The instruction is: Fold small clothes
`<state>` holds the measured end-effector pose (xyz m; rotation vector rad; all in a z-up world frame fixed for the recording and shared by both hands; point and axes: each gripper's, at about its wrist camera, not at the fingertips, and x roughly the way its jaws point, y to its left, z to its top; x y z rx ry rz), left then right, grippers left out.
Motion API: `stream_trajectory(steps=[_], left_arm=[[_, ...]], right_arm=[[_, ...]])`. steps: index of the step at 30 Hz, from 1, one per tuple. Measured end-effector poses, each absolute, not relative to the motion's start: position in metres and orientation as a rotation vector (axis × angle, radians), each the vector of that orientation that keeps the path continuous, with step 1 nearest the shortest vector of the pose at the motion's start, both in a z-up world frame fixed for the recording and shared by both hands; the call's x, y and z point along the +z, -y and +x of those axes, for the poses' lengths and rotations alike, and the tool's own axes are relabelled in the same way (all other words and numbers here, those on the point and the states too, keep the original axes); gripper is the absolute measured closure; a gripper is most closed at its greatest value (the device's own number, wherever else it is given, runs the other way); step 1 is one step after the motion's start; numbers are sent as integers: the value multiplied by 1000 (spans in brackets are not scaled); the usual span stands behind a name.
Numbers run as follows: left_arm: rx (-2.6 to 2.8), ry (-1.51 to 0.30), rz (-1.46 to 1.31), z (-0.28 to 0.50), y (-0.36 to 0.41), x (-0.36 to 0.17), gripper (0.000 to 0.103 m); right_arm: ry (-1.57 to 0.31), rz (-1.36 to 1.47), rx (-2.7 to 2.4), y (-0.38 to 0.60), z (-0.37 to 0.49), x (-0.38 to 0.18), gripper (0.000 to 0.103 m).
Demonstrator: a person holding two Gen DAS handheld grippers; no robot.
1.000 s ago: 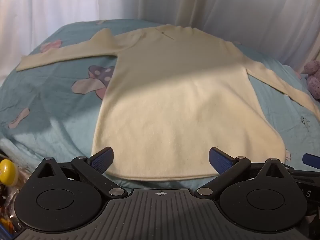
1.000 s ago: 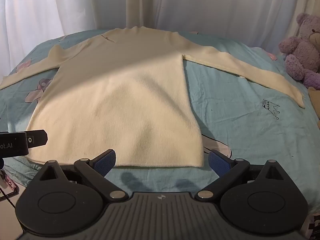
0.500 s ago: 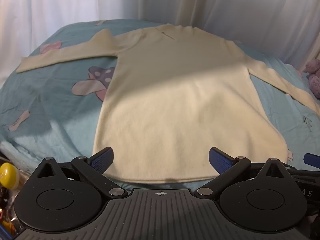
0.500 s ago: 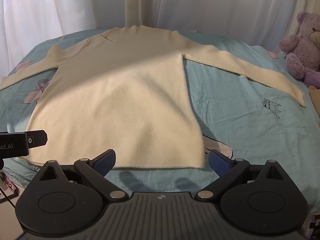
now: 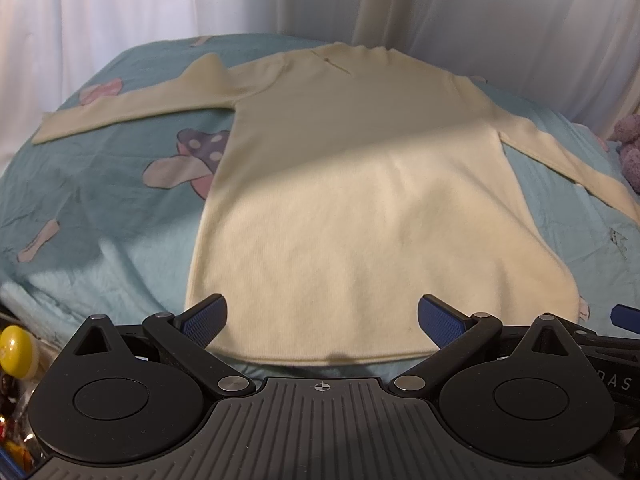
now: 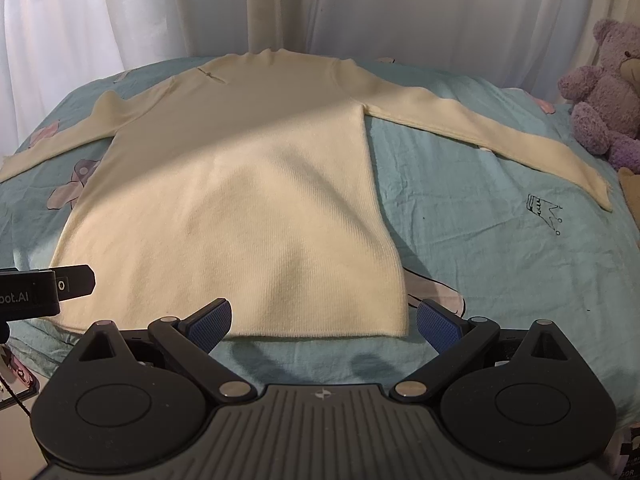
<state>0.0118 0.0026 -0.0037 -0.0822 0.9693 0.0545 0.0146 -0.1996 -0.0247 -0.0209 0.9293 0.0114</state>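
Observation:
A cream long-sleeved sweater (image 5: 360,208) lies flat on a blue bedsheet, both sleeves spread out, hem toward me; it also shows in the right wrist view (image 6: 240,200). My left gripper (image 5: 322,322) is open and empty, hovering at the hem near its left half. My right gripper (image 6: 324,322) is open and empty, just in front of the hem's right corner. The left gripper's body (image 6: 36,290) shows at the left edge of the right wrist view.
The blue bedsheet (image 6: 500,248) has mushroom and crown prints. White curtains (image 6: 360,4) hang behind the bed. A purple teddy bear (image 6: 604,92) sits at the right edge. A yellow object (image 5: 14,352) lies off the bed's near left.
Both grippers have crept slightly forward toward the hem. The sweater has not moved and both grippers stay open.

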Motion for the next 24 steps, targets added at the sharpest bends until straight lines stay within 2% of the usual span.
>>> stream_trajectory(steps=[24], left_arm=[[62, -985, -79, 11, -4, -7, 0]], right_arm=[[-928, -24, 7, 199, 15, -22, 4]])
